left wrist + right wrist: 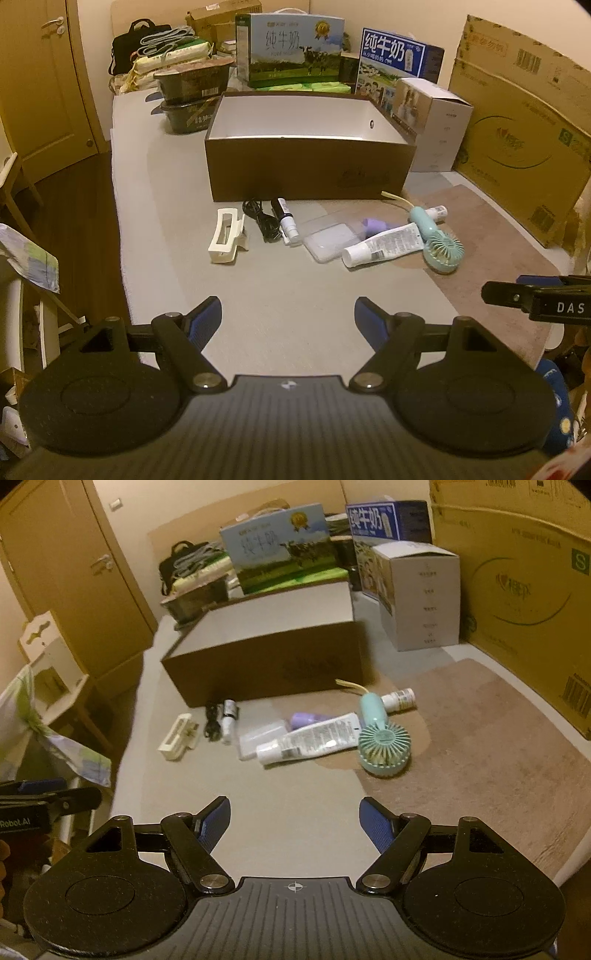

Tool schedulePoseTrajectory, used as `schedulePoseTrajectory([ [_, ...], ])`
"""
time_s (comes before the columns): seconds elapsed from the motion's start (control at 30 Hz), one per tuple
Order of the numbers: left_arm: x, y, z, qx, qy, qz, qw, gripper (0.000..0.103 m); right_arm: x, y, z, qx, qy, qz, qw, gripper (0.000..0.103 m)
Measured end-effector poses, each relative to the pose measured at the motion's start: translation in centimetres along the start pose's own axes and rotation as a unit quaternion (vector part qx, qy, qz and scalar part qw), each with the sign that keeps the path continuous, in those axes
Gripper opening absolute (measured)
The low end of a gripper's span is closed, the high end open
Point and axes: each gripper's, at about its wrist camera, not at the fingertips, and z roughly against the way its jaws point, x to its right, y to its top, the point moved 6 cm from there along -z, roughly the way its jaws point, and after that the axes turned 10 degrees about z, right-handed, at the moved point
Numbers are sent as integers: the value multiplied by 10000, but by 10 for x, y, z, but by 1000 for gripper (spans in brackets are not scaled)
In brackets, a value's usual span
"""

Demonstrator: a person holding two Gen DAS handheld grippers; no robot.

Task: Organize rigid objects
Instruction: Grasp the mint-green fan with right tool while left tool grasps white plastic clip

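An open brown box with a white inside stands on the table. In front of it lie a cream clip, a black cable, a small spray bottle, a clear case, a white tube, a purple item, a teal hand fan and a small white bottle. My left gripper and right gripper are both open and empty, well short of the objects.
Milk cartons, a white carton, dark trays and a bag crowd the table's back. A large cardboard box stands at the right. A door and a chair with cloth are at the left.
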Motion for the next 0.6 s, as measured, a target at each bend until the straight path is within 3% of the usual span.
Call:
schedulePoseTrajectory([
  [0.33, -16, 2, -47, -160, 158, 64, 9997, 77, 32, -4, -41, -361, -251, -160, 9989, 77],
  [0.6, -30, 17, -78, -81, 267, 48, 9996, 77, 51, 8, -69, -357, -331, -96, 9988, 76],
])
